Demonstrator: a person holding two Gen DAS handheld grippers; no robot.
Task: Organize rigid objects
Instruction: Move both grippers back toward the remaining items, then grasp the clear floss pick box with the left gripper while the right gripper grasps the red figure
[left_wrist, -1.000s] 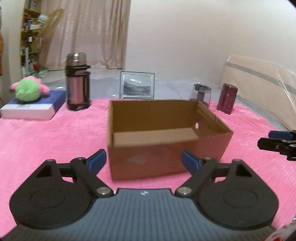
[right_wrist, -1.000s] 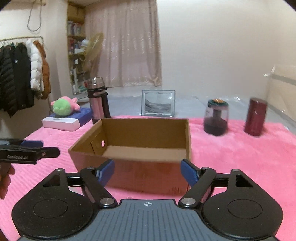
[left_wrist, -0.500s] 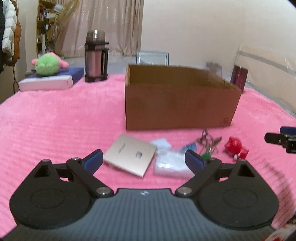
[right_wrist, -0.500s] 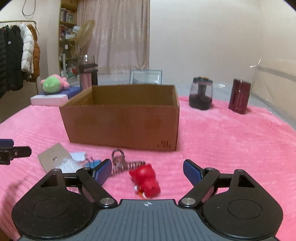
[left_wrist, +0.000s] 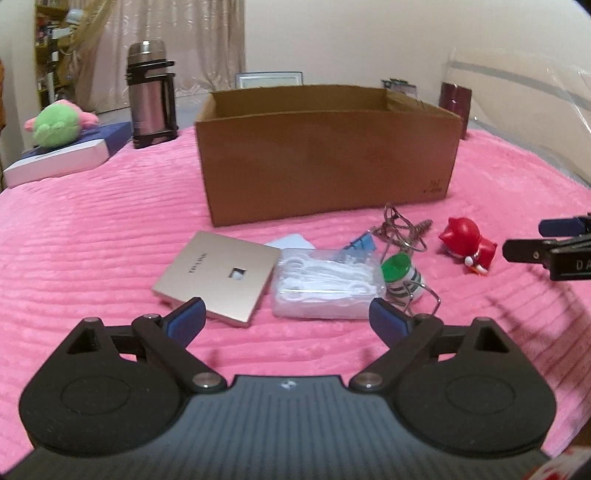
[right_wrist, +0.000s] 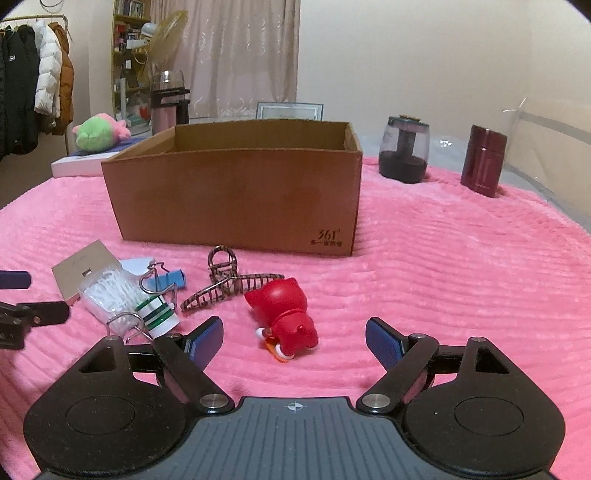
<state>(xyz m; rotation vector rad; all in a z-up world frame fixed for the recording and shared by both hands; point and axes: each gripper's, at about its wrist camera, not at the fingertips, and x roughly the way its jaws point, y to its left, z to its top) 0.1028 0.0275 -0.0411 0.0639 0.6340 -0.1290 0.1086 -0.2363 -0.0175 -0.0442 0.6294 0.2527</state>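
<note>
An open cardboard box (left_wrist: 325, 162) (right_wrist: 236, 199) stands on the pink blanket. In front of it lie a flat gold box (left_wrist: 218, 273), a clear bag of white floss picks (left_wrist: 325, 282), a blue binder clip (right_wrist: 166, 278), a green-striped clip (right_wrist: 157, 314), a tortoiseshell hair claw (right_wrist: 229, 280) and a red cat figurine (right_wrist: 286, 314) (left_wrist: 467, 243). My left gripper (left_wrist: 286, 317) is open just short of the gold box and the bag. My right gripper (right_wrist: 294, 336) is open, with the red figurine just ahead between its fingers, untouched.
Behind the box stand a thermos (left_wrist: 151, 96), a picture frame (right_wrist: 290, 110), a dark glass jar (right_wrist: 404, 155) and a maroon tumbler (right_wrist: 482, 164). A green plush (left_wrist: 55, 123) lies on a flat blue-and-white box at the back left. Coats (right_wrist: 33, 85) hang far left.
Both grippers have sunk from above the box down to the blanket. The small items in front of the box came into view. The left jaws stand a little wider.
</note>
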